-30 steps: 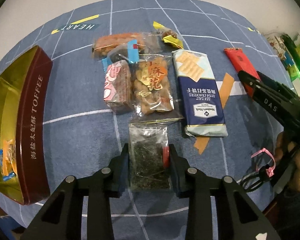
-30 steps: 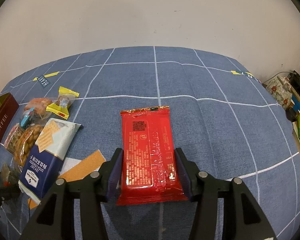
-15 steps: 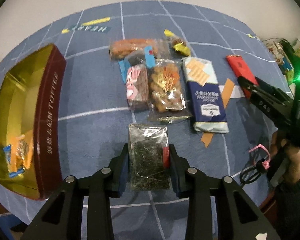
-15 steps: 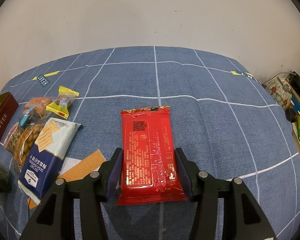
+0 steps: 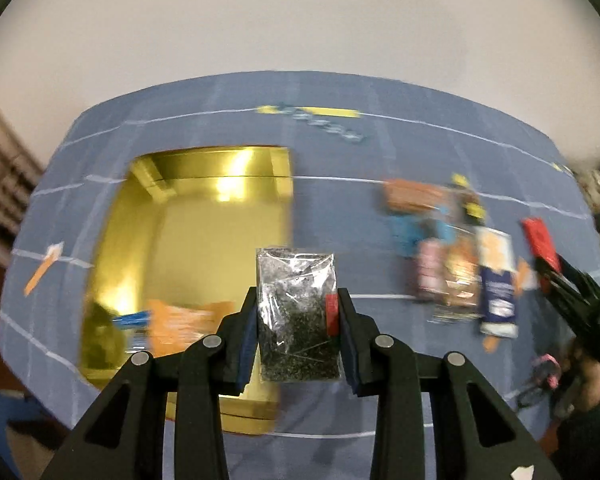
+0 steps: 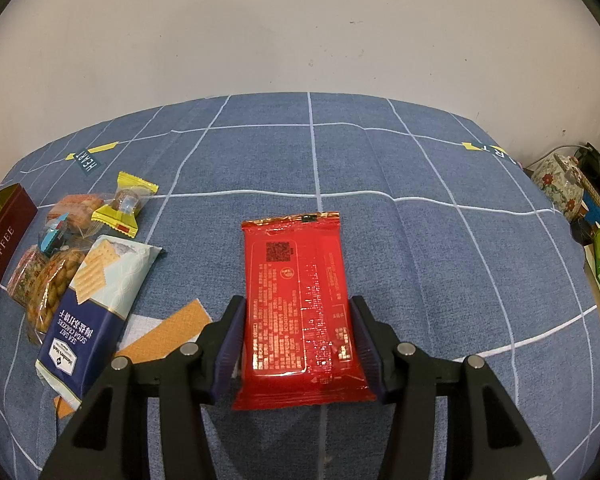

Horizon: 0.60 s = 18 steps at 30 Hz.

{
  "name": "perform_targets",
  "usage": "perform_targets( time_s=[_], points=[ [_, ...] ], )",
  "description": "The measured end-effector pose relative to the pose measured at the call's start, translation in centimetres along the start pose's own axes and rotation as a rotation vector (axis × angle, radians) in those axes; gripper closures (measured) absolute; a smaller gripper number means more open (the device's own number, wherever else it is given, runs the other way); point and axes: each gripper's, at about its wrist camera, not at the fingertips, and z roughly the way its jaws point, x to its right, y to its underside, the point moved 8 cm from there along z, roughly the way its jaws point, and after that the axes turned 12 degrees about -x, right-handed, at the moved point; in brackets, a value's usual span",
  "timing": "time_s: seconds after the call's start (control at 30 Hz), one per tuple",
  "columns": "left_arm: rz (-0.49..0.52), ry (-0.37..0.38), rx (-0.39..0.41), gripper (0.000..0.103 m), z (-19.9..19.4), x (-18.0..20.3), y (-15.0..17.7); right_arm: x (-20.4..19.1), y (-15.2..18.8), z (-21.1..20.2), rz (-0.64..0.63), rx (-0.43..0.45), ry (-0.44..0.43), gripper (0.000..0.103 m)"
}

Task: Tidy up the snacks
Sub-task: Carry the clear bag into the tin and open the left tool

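Gripping a clear packet (image 5: 298,312) of dark, fine contents, the left gripper (image 5: 298,334) has both pads pressed against the packet's long sides; the packet hangs above the right edge of the open gold-lined tin (image 5: 204,240). Left wrist view is motion-blurred. Inside the tin, near its front wall, lies an orange wrapper (image 5: 180,322) with a blue end.

Right gripper (image 6: 298,338) is clamped on a red foil packet (image 6: 298,300), pads against both long edges, printed back facing up; whether it is lifted off the blue checked cloth (image 6: 440,272) I cannot tell.

Left of the red packet on the cloth: a sea salt soda cracker pack (image 6: 96,300), touching a bag of twisted fried snacks (image 6: 54,280). Beyond them, a yellow-wrapped candy (image 6: 124,210) and an orange-brown snack pack (image 6: 76,208). The tin's maroon "TOFFEE" side (image 6: 0,240) stands at far left.
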Motion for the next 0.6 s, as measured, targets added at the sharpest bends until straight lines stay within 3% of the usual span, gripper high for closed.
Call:
perform_targets(
  time_s=[0.27,0.6],
  points=[
    [-0.114,-0.082,-0.073,0.071,2.4,-7.4,1.1,0.0,0.0,0.0,0.0,0.0,0.0,0.049],
    [-0.116,-0.101,-0.101,0.071,4.1,-9.0,2.3,0.0,0.0,0.0,0.001,0.0,0.002,0.049]
  ],
)
